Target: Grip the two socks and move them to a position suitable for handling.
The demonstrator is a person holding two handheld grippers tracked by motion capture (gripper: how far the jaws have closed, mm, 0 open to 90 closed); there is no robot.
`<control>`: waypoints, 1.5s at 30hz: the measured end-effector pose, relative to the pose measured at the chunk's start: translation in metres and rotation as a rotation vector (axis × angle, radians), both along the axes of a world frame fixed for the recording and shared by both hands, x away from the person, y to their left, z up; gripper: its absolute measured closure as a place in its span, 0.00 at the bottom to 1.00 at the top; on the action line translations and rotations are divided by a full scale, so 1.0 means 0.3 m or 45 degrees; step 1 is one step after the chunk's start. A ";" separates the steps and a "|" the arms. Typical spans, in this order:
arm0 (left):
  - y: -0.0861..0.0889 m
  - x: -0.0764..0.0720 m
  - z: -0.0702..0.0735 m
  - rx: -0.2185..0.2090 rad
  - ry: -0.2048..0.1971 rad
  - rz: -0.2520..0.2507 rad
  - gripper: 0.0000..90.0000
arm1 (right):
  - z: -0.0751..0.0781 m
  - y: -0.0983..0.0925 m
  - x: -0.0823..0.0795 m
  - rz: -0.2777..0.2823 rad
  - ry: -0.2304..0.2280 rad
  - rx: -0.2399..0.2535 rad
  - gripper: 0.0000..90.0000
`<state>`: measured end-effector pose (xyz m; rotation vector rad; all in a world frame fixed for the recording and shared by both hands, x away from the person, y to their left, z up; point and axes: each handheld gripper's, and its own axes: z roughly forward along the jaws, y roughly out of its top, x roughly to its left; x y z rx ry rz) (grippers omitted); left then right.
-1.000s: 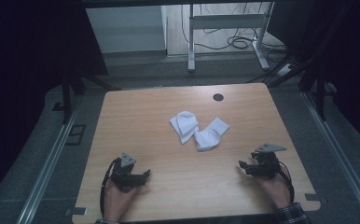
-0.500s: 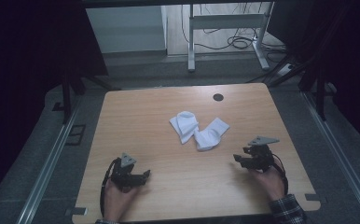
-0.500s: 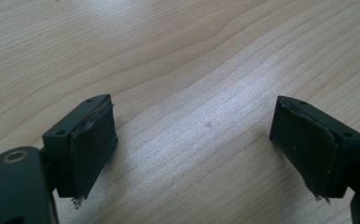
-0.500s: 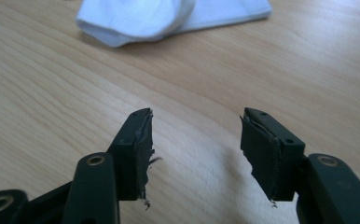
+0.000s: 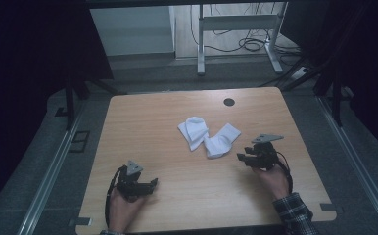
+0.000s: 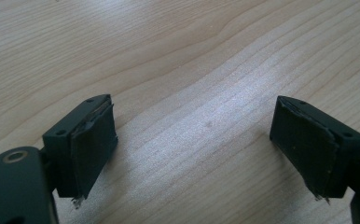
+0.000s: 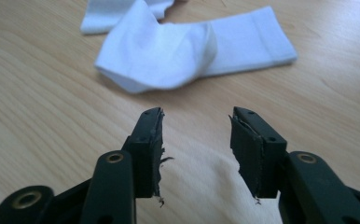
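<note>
Two white socks lie crumpled near the middle of the wooden table (image 5: 143,122). One sock (image 5: 194,130) is at the left, the other sock (image 5: 221,141) at the right, and they touch. In the right gripper view the nearer sock (image 7: 187,46) lies just ahead of my right gripper (image 7: 196,126). My right gripper (image 5: 242,157) sits a short way right of the socks; its jaws have just been closing, stand half apart and hold nothing. My left gripper (image 5: 153,182) rests near the table's front left, its jaws (image 6: 194,135) wide open over bare wood.
A round dark grommet (image 5: 229,102) sits near the table's far edge. A white desk frame (image 5: 236,29) with cables stands on the floor beyond. Dark metal rails run along both sides of the table.
My right gripper has moved left and forward toward the socks, and its jaws have narrowed. The left gripper has stayed where it was.
</note>
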<state>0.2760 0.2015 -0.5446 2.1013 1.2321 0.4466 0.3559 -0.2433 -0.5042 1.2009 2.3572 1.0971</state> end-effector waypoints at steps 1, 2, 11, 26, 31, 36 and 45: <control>0.000 0.000 0.000 0.000 0.000 0.000 0.16 | 0.004 0.017 0.019 0.002 -0.002 0.006 0.62; 0.000 0.000 0.000 0.000 0.000 0.000 0.16 | 0.006 0.025 0.027 0.005 -0.003 0.011 0.62; -0.001 0.000 0.000 -0.004 -0.001 0.003 0.16 | 0.005 0.091 0.111 0.001 -0.006 -0.004 0.64; 0.000 0.000 0.000 -0.001 0.000 -0.001 0.16 | -0.034 0.137 0.181 0.003 0.042 -0.055 0.98; 0.000 0.000 0.000 -0.001 -0.001 0.000 0.16 | 0.007 0.128 0.157 0.033 0.024 -0.014 0.98; 0.000 0.000 0.000 -0.001 0.000 0.000 0.16 | 0.087 0.143 0.102 0.098 -0.036 0.003 0.98; 0.002 0.001 0.000 0.005 -0.004 -0.008 0.16 | 0.200 0.227 0.011 0.260 -0.102 0.023 0.98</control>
